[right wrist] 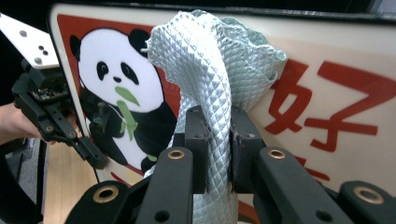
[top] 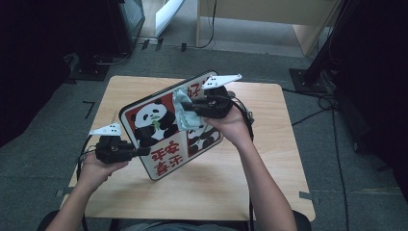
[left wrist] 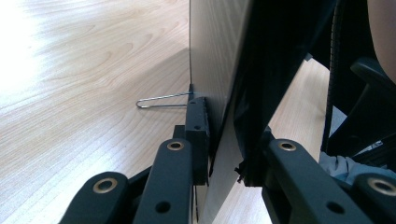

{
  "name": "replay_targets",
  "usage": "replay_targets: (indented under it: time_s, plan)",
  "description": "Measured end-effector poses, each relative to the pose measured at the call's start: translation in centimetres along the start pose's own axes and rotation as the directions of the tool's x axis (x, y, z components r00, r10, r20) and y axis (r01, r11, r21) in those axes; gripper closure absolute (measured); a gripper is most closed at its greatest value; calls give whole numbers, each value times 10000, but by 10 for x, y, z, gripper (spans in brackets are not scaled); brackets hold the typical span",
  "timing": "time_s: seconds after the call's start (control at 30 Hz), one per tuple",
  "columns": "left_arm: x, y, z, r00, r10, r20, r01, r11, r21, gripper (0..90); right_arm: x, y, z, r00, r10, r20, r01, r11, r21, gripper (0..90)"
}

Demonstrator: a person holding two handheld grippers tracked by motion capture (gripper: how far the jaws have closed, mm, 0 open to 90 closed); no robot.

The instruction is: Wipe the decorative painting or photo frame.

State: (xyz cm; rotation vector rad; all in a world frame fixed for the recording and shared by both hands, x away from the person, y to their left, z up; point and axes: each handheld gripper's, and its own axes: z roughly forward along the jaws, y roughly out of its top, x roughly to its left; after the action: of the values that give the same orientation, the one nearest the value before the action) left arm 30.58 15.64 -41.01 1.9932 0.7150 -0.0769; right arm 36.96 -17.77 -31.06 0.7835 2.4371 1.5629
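Light wooden table (top: 269,159), thin wire clip (left wrist: 161,100) flat on its top.

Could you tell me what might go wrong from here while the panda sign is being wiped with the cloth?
1. The left gripper clamps the panda sign only at its thin edge, so pressure from wiping may twist it loose.
2. The right gripper pinches just a fold of the cloth; it could slip out.
3. The sign stands tilted above the table and could drop.
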Motion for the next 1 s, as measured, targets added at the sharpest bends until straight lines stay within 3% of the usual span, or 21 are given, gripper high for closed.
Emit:
replay_targets:
  time_s: [1.0]
  plan:
    - [0,0,0,10000,83,24,-83,9999,79,776,2,-14,15,9994,81,-325,-70,9995,315,806]
